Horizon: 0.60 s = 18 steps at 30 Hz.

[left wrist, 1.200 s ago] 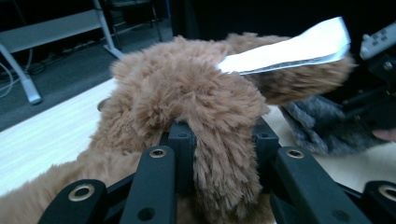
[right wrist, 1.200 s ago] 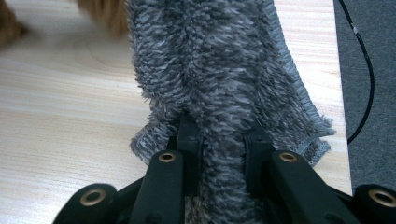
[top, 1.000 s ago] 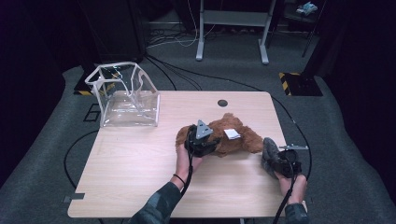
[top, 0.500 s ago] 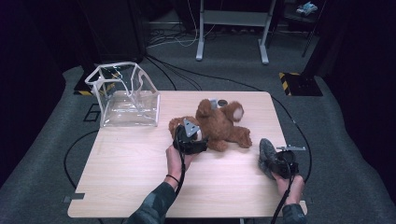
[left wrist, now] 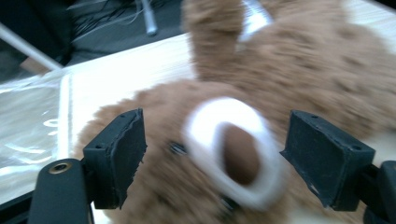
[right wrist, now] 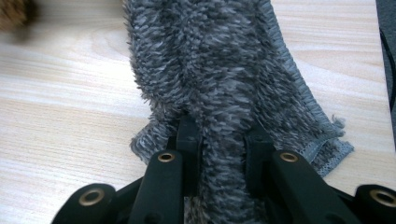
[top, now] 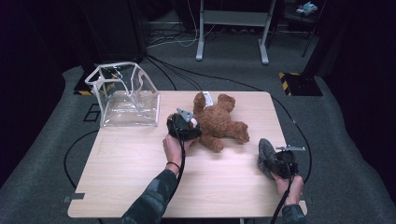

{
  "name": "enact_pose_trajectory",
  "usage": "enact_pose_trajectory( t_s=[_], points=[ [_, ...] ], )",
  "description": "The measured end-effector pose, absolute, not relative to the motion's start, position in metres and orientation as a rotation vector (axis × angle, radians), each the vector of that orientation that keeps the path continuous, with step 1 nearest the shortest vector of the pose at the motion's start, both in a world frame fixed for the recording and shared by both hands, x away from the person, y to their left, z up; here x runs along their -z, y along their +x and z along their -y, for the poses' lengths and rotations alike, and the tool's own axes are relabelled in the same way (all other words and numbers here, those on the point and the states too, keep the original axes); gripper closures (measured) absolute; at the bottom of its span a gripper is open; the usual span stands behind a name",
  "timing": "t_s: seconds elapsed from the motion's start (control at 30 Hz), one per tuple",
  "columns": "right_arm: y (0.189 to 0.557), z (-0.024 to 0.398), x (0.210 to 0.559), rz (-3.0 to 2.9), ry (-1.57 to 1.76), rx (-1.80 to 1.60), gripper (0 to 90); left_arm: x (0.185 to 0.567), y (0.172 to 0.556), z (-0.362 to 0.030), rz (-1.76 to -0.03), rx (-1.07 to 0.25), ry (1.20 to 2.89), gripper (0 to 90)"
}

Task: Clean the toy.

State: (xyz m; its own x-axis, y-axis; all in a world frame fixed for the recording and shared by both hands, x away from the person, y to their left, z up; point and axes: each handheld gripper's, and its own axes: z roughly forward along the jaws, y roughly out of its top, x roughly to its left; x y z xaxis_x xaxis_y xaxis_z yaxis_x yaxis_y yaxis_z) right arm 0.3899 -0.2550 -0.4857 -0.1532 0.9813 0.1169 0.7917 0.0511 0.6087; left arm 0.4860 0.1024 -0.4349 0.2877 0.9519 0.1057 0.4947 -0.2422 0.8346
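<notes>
A brown teddy bear [top: 219,122] lies on the wooden table [top: 140,177], its head at the left and a white tag by its upper limb. My left gripper [top: 191,127] is at the bear's head. In the left gripper view the jaws of that gripper [left wrist: 212,158] stand wide on either side of the white muzzle [left wrist: 233,154]; they have just been opening and the pads do not press on the fur. At the front right, my right gripper [top: 270,159] is shut on a grey shaggy cloth [top: 264,150]. The right gripper view has the cloth [right wrist: 219,60] pinched between the jaws of the right gripper [right wrist: 219,135].
A clear plastic bag [top: 126,95] with white trim stands open at the table's back left corner. Black cables [top: 187,79] run over the grey floor behind the table, where the legs of a metal stand [top: 231,28] rest.
The bear has rolled and shifted toward the back of the table and now lies stretched out. My left gripper has moved left and its jaws have let go. The right gripper has kept still.
</notes>
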Motion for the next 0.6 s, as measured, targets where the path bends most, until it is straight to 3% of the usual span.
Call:
enact_pose_trajectory(
  t_s=[0.07,0.23,0.33,0.43,0.6],
  points=[
    [0.389,0.255,0.485,-2.004,1.794,-0.803,73.8,0.435,0.494,-0.107,-1.329,-0.776,1.847,15.9],
    [0.389,0.255,0.485,-2.005,1.79,-0.81,73.9,0.442,0.505,-0.103,-1.31,-0.704,1.962,20.8],
    [0.389,0.256,0.485,-2.011,1.769,-0.818,73.9,0.449,0.505,-0.103,-1.298,-0.69,1.987,28.2],
    [0.387,0.256,0.485,-2.003,1.787,-0.817,74.0,0.45,0.503,-0.103,-1.259,-0.677,1.997,42.6],
    [0.387,0.258,0.481,-1.998,1.757,-0.83,74.1,0.449,0.498,-0.109,-1.173,-0.631,1.988,50.7]
  ],
)
